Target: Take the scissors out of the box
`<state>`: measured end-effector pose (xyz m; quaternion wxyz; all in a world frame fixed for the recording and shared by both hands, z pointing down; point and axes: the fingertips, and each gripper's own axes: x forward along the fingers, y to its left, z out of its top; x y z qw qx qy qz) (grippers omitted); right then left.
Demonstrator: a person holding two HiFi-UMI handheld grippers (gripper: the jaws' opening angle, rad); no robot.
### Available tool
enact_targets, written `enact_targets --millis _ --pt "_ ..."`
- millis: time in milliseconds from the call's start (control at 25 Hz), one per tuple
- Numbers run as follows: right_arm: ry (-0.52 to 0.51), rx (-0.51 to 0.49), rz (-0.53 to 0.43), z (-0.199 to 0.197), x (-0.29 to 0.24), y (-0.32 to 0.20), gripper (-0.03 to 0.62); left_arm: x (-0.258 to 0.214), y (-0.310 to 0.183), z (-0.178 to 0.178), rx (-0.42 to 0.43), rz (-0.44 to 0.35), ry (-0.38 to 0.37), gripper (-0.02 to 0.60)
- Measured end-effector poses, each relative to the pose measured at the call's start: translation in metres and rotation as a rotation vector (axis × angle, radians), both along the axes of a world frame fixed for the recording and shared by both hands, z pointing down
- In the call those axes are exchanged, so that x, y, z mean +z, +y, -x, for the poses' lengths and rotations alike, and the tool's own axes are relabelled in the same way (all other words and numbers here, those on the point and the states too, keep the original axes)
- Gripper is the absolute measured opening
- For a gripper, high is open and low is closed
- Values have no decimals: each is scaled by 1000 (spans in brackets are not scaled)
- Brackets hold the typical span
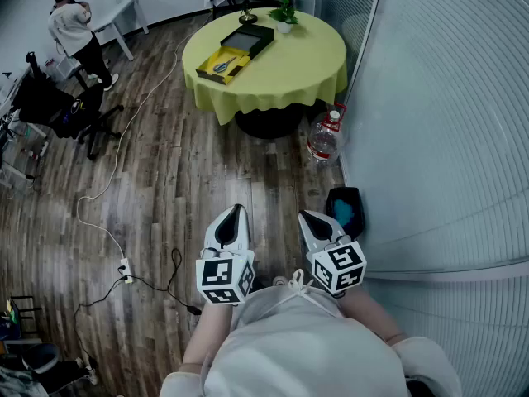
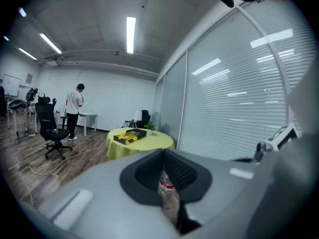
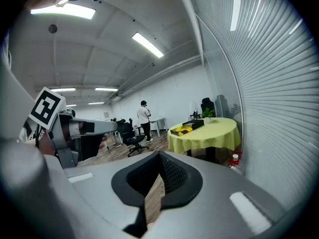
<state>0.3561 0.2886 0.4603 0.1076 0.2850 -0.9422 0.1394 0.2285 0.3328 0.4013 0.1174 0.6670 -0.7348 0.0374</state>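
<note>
A round yellow-draped table (image 1: 285, 73) stands at twelve o'clock, well apart from the left gripper (image 1: 236, 212) and right gripper (image 1: 309, 217), both empty with jaws drawn together. At the table's nine o'clock sits the open box (image 1: 207, 71), with the scissors (image 1: 221, 64) inside.

Pale top (image 1: 289, 346); grey left tool (image 1: 237, 210), right tool (image 1: 307, 216)

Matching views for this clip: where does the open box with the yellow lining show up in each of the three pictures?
Head view: the box lies top centre, on the left part of the table.
Left gripper view: the box is small, left of centre, above the jaws.
Right gripper view: the box is small, right of centre, far beyond the jaws.
Shared landmark: the round table with the yellow cloth under the box.
</note>
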Motion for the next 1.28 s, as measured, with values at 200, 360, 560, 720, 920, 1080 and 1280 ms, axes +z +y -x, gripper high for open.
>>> enact_targets --millis 200,360,560,720,920,1080,1280 --pt "6 -6 7 0 3 -3 -2 2 -6 0 1 7 -3 6" --pt "13 -9 10 3 4 -6 -2 3 -9 1 4 15 -6 6" --pt "15 5 31 5 9 -15 -2 6 -16 6 2 22 -11 6" --pt "-3 15 56 7 10 -20 -2 5 -15 12 -9 27 -22 6" --pt "-29 12 65 26 14 -30 -2 13 -17 35 -29 33 -46 6" --pt "-24 -6 86 55 26 -43 -2 24 -29 67 -49 37 -44 6" --pt "-22 13 97 102 23 -74 -2 24 -59 118 -38 37 -36 6"
